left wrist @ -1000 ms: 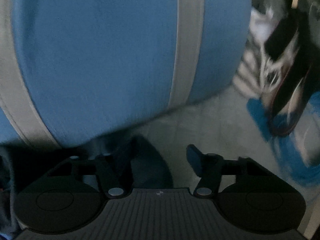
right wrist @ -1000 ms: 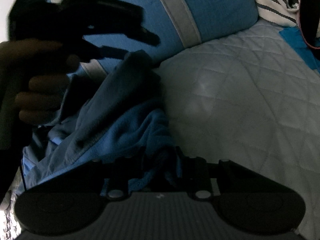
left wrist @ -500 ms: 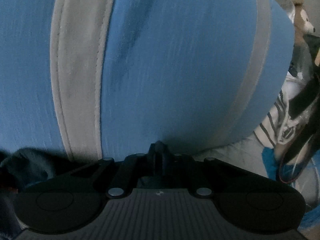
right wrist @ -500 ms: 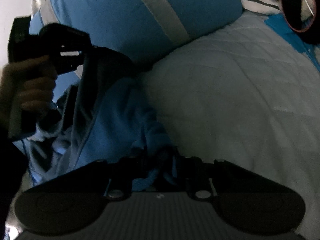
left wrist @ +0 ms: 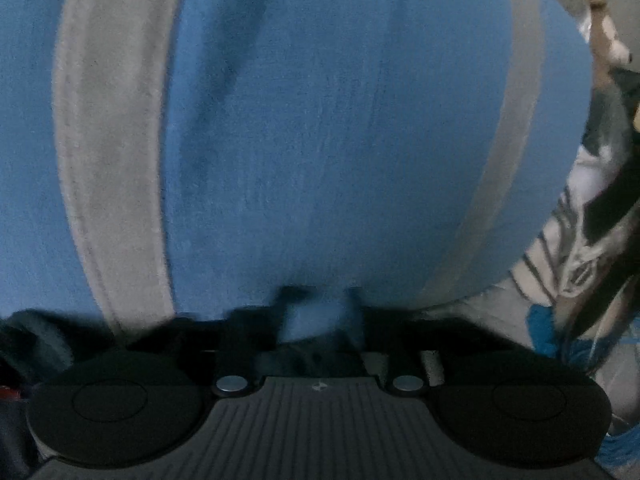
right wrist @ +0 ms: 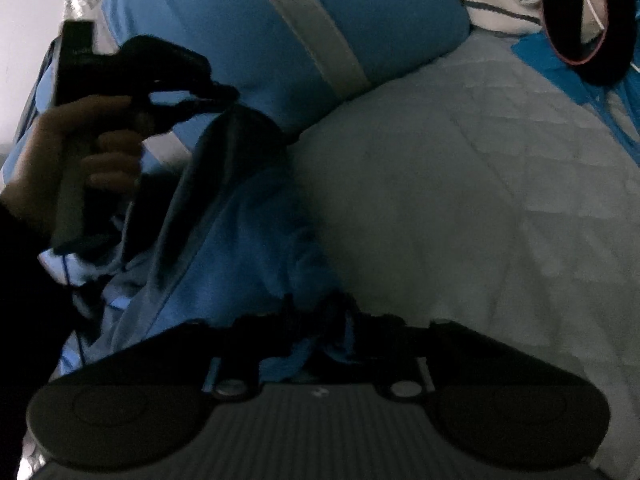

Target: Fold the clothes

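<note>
Both claws just opening — blue garment (right wrist: 240,248) btwn right claw (right wrist: 316,320) fingers.

Blue pillow (right wrist: 280,28) on white quilted bedcover (right wrist: 480,200)

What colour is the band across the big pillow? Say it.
Grey band on a blue pillow; clearest in the left wrist view.

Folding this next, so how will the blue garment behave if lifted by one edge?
Probably floppy: the blue garment lies crumpled in soft creases on the quilted bedcover. Likely light and would sag, since its folds look thin.
</note>
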The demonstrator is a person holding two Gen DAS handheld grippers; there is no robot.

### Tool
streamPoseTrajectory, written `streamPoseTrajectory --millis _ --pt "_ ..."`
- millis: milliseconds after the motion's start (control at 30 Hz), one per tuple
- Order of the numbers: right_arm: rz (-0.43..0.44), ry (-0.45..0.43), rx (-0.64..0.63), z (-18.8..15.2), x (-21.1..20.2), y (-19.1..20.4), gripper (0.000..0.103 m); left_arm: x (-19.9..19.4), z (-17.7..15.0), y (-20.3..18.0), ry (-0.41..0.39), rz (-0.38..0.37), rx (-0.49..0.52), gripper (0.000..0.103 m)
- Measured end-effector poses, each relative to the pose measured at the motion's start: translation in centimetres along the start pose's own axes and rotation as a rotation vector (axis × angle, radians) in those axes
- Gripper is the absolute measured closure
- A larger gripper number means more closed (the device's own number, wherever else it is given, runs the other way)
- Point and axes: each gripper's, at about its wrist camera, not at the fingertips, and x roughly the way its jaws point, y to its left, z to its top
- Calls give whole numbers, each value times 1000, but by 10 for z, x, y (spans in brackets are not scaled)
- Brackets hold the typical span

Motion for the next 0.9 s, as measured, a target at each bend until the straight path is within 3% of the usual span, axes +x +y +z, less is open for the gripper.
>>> streamPoseTrajectory --millis 33,200,400,500,633,700,900 --pt "10 2 41 1 0 -6 31 -8 -2 1 -26 6 11 38" --pt "54 -22 185 7 -3 -27 31 -45 -17 10 -93 23 53 34" --pt "42 -90 165 15 -14 -24 31 -107 -41 20 -190 75 144 34" --pt "37 -90 150 16 -15 -20 30 -136 -57 33 -199 35 193 34" --pt "47 -57 167 14 -15 -17 30 -146 -83 63 -139 88 278 35" --pt "56 -47 161 14 -15 -11 30 -143 -94 86 -75 130 261 38" --pt "48 -92 124 19 -24 1 29 -116 -118 128 92 126 214 41"
